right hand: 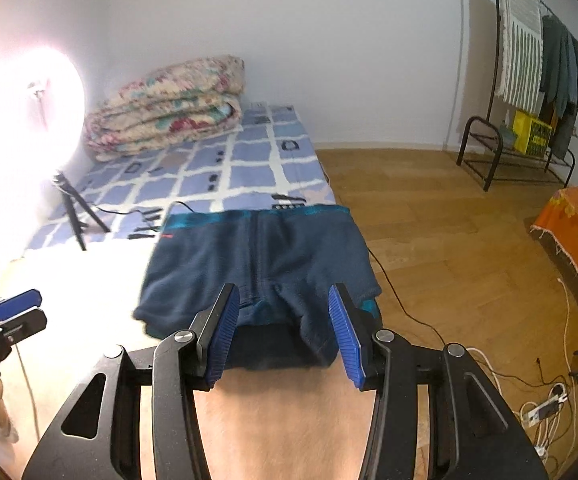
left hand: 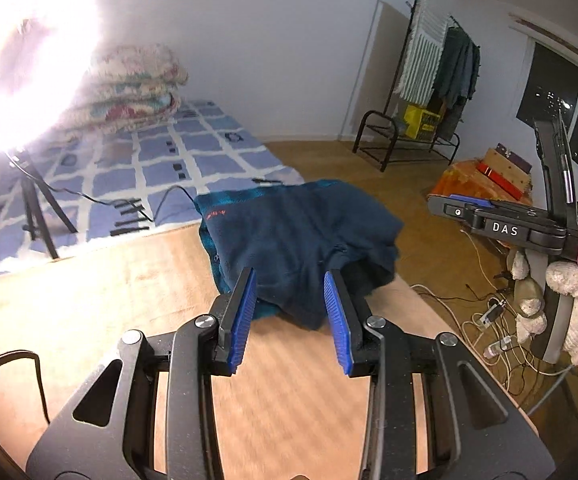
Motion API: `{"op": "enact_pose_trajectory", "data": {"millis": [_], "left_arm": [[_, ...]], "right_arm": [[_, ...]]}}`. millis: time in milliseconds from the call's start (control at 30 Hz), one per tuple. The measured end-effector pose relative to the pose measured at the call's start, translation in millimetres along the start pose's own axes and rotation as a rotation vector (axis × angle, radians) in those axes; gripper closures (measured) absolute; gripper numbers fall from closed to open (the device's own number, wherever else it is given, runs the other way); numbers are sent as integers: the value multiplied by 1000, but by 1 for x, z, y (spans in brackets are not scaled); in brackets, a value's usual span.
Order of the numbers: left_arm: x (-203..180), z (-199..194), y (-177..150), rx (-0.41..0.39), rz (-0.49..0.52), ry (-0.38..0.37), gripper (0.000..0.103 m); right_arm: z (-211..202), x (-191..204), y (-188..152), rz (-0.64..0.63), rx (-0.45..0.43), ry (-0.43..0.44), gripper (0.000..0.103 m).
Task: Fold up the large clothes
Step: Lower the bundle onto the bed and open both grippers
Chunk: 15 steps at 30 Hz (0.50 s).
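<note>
A dark navy fleece garment with teal trim (left hand: 301, 240) lies folded into a compact bundle on a light wooden table (left hand: 89, 300). It also shows in the right wrist view (right hand: 257, 264), flat with a zip down its middle. My left gripper (left hand: 291, 316) is open and empty, just short of the garment's near edge. My right gripper (right hand: 285, 328) is open and empty, its blue pads (right hand: 223, 332) either side of the near edge. The right gripper also shows in the left wrist view (left hand: 465, 210), held off to the right in a gloved hand.
A bed with a blue checked cover (right hand: 225, 168) and a folded floral quilt (right hand: 169, 112) lies behind the table. A bright ring light on a tripod (right hand: 69, 208) stands at left. A clothes rack (right hand: 529, 80), an orange-covered stand (right hand: 569, 220) and floor cables (right hand: 545, 408) are at right.
</note>
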<state>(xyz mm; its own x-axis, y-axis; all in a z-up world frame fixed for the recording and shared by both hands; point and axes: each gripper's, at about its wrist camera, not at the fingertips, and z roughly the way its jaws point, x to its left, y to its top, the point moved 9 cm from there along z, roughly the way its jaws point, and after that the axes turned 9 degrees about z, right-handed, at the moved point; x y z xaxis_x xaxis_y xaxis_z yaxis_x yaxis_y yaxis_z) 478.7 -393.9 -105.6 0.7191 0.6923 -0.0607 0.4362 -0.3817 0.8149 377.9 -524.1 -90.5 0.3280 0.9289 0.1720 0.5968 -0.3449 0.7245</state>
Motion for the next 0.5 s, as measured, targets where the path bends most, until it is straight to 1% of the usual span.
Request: {"op": "enact_pose_trajectory", "data": {"millis": [67,200,300,400,433,500], "left_arm": [[-5,-27,0,-18,10,10,69],[-18,-98,-5,-53,33,22,69],[-30,-142,-13,-72,59,36,69],[-44,-189,-26,-93,78,34,69],[-48,-201,-31,-96,82,34,69],[-56,-224,-41,-102,83,33,69]], "right_arm": [[-21,6,-1,-8,-18,7,58],[-71,24,-10,1,-46,51,58],[-106,40,-19,-23,-65,60,58],[-144,58,-34,-54,-87,76,58],[-155,63,-40,-58,-92,80,56],[-176,72,-52,-53,-107,85,50]]}}
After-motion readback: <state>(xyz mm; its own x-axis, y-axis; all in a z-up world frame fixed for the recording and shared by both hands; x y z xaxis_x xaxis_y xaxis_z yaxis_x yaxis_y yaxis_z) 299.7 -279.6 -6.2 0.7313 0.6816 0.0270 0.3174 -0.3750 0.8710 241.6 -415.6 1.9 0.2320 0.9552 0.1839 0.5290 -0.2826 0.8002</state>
